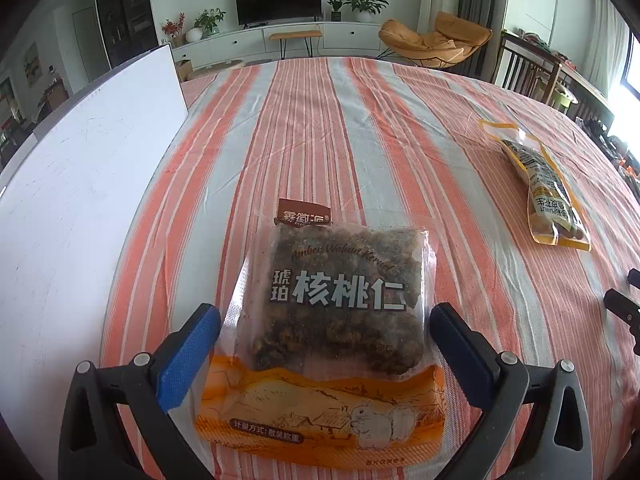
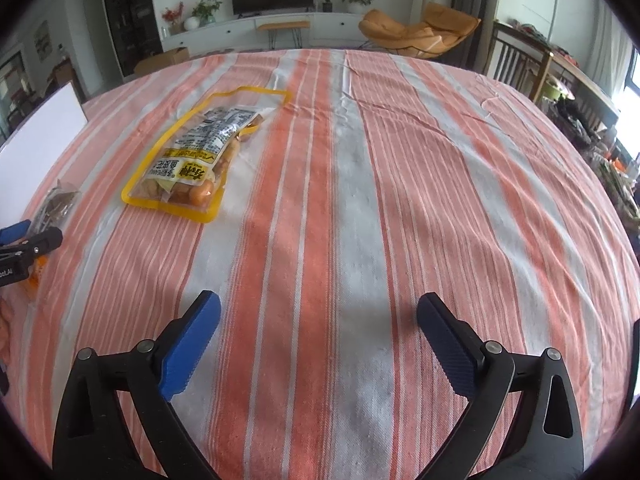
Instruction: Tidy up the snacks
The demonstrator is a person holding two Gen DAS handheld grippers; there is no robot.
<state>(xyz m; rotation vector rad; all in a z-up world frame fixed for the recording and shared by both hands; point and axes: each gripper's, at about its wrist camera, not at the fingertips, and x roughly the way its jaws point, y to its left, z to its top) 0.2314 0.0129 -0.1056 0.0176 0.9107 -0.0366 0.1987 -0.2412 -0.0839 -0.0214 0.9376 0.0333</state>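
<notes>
A clear-and-orange bag of amber walnut kernels [image 1: 336,312] lies flat on the striped tablecloth [image 1: 360,140]. My left gripper [image 1: 325,320] is open, its blue fingers [image 1: 188,356] on either side of the bag, apparently apart from it. A yellow-edged bag of peanuts [image 2: 196,156] lies farther out; it also shows at the right of the left wrist view [image 1: 548,196]. My right gripper [image 2: 319,314] is open and empty above bare cloth, to the right of and nearer than the peanut bag. The walnut bag's corner [image 2: 56,204] and the left gripper show at the right wrist view's left edge.
A white board [image 1: 80,208] lies along the table's left side, also in the right wrist view [image 2: 36,128]. Beyond the table stand a TV cabinet [image 1: 280,36], an orange lounge chair [image 1: 436,40] and a wooden chair [image 1: 524,68]. The right gripper's tip [image 1: 624,308] shows at the right edge.
</notes>
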